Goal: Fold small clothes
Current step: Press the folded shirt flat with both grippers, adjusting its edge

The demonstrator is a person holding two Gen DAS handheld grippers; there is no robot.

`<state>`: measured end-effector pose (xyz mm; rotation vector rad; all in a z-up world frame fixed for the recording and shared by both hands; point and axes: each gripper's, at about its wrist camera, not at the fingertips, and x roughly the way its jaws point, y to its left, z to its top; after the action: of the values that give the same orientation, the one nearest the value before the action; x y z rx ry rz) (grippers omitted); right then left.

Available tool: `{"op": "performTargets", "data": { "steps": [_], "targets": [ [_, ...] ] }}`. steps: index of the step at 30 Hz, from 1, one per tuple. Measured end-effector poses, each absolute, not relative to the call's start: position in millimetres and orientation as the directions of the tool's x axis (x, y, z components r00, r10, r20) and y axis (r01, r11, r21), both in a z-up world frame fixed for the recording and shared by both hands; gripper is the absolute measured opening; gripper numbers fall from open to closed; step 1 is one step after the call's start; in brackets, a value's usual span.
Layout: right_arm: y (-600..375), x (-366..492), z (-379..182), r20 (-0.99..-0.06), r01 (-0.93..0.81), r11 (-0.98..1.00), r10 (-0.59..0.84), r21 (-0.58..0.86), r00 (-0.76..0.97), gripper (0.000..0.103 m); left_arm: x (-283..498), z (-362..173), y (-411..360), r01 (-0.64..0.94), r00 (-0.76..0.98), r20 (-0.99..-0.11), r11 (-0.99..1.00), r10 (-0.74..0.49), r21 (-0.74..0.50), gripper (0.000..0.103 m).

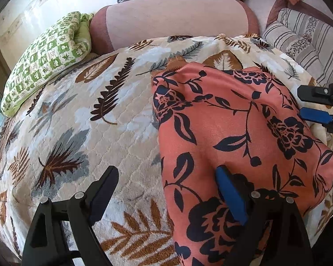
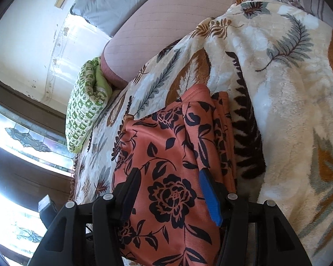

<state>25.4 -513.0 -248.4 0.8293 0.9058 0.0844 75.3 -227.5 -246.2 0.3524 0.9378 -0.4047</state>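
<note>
Covering the bed, a leaf-print blanket (image 1: 82, 115) is carrying the folded floral garment (image 1: 237, 137). Both grippers are hovering with jaws spread: left gripper (image 1: 166, 190) straddling its left edge, right gripper (image 2: 168, 190) nearer, straddling its layered right edge.

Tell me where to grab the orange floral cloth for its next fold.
Pinch the stacked folded edge of the orange floral cloth at its right side, coming in from the right over the leaf-print blanket; the layers end there, so one pinch takes them all.
</note>
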Motion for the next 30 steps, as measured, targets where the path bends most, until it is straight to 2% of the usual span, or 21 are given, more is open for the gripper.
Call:
{"op": "performTargets", "data": {
  "steps": [6, 12, 17, 24, 30],
  "targets": [
    [-522, 21, -250, -0.664, 0.286, 0.683, 0.386, 0.672, 0.64, 0.064, 75, -227, -227, 0.494, 0.556, -0.81, 0.858, -0.186, 0.142, 0.089],
    [-529, 15, -250, -0.668, 0.305, 0.678, 0.367, 0.669, 0.648, 0.069, 94, -206, -199, 0.439, 0.55, -0.807, 0.896, -0.214, 0.062, 0.089],
    [-537, 11, -255, -0.685, 0.348, 0.664, 0.348, 0.662, 0.64, 0.071, 106, -218, -184, 0.442, 0.444, -0.853, 0.895, -0.276, -0.059, 0.089],
    [-539, 11, -263, -0.705, 0.383, 0.653, 0.343, 0.654, 0.62, 0.071, 95, -230, -191, 0.485, 0.373, -0.859, 0.863, -0.35, -0.141, 0.089],
    [-533, 18, -277, -0.727, 0.408, 0.644, 0.363, 0.648, 0.582, 0.072, 78, -251, -219, 0.552, 0.342, -0.875, 0.827, -0.343, -0.108, 0.089]
  ]
}}
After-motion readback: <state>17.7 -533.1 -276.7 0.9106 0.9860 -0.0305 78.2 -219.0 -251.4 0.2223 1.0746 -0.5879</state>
